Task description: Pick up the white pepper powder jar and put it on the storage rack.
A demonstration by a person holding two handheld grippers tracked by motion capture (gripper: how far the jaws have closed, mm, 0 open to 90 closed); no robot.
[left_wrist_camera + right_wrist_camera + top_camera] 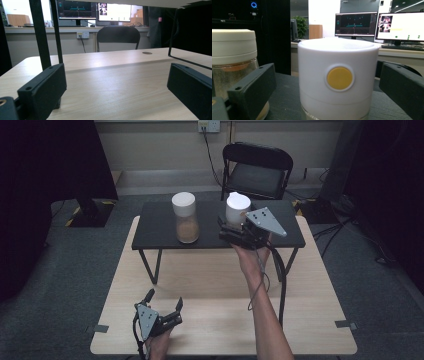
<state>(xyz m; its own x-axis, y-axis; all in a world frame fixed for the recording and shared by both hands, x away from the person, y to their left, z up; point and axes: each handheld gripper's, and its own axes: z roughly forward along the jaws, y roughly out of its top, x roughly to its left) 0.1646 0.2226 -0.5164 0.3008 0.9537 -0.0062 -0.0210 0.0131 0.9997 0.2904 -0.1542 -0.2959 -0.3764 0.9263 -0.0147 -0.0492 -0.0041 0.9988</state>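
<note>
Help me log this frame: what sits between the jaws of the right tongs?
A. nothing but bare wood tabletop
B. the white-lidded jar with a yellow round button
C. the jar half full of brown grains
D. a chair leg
B: in the right gripper view the white-lidded jar with its yellow button stands between the two open jaws of the right tongs, apart from both.
</note>
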